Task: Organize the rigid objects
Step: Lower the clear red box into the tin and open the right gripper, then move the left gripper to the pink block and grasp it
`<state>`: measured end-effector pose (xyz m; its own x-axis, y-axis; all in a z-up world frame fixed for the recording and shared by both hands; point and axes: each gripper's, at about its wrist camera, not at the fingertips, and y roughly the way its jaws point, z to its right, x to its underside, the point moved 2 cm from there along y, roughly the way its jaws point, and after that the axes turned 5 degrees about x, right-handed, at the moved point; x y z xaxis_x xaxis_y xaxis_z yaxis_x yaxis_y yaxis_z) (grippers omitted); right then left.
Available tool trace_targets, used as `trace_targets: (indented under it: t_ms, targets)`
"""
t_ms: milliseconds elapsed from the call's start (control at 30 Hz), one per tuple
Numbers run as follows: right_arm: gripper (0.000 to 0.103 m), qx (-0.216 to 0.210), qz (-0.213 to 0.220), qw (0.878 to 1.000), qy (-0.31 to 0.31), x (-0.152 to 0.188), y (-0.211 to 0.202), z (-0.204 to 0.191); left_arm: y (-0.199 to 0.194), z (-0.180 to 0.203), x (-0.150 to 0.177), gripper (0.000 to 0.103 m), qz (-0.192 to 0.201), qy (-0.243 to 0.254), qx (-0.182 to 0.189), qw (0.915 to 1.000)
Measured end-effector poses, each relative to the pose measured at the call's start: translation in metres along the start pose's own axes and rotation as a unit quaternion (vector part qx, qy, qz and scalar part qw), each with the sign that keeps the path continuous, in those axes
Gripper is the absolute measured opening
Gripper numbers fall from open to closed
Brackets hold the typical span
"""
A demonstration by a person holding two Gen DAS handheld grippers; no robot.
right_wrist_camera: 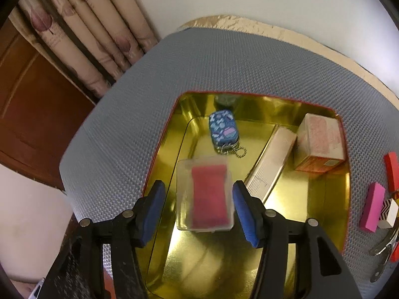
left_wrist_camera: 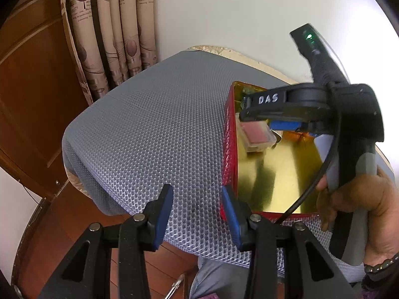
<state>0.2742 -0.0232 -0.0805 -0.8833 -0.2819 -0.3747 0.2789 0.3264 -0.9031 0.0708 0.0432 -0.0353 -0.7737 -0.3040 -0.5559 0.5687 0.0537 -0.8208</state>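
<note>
A red tin with a gold inside sits on the grey mesh cushion. A clear plastic case with a red insert lies blurred between my right gripper's open fingers, with gaps on both sides. In the left wrist view the case is just under the right gripper's fingers, over the tin. The tin also holds a blue patterned mini tin with a chain, a long silver box and an orange-pink box. My left gripper is open and empty over the cushion, left of the tin.
A pink block, a red block, a black-and-white patterned block and metal tools lie on the cushion right of the tin. A curtain and wooden door stand behind at left. The cushion's edge drops to a wooden floor.
</note>
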Motion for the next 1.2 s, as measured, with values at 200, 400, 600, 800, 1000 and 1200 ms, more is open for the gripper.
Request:
trace_targets:
  t_ms: [200, 400, 600, 800, 1000, 1200]
  targets:
    - [0.059, -0.033, 0.035, 0.999, 0.022, 0.005, -0.023, 0.009, -0.001, -0.001, 0.001, 0.041, 0.005, 0.007, -0.008, 0.9999]
    - [0.068, -0.029, 0.097, 0.994, 0.043, 0.051, -0.071, 0.045, -0.002, 0.002, 0.002, 0.041, 0.007, 0.018, -0.015, 0.9997]
    - [0.079, 0.063, 0.122, 0.985, 0.103, 0.119, -0.106, 0.149, -0.006, 0.010, 0.005, 0.041, 0.016, 0.035, -0.023, 0.9990]
    - [0.079, 0.230, 0.113, 0.951, 0.175, 0.183, -0.139, 0.278, -0.016, 0.039, 0.011, 0.041, 0.030, 0.090, -0.009, 0.9954]
    - [0.080, 0.368, 0.093, 0.904, 0.196, 0.228, -0.157, 0.364, -0.043, 0.090, 0.011, 0.041, 0.046, 0.162, 0.061, 0.9838]
    - [0.087, 0.327, 0.101, 0.906, 0.248, 0.245, -0.157, 0.398, -0.027, 0.168, -0.015, 0.041, -0.016, 0.213, 0.145, 0.9661]
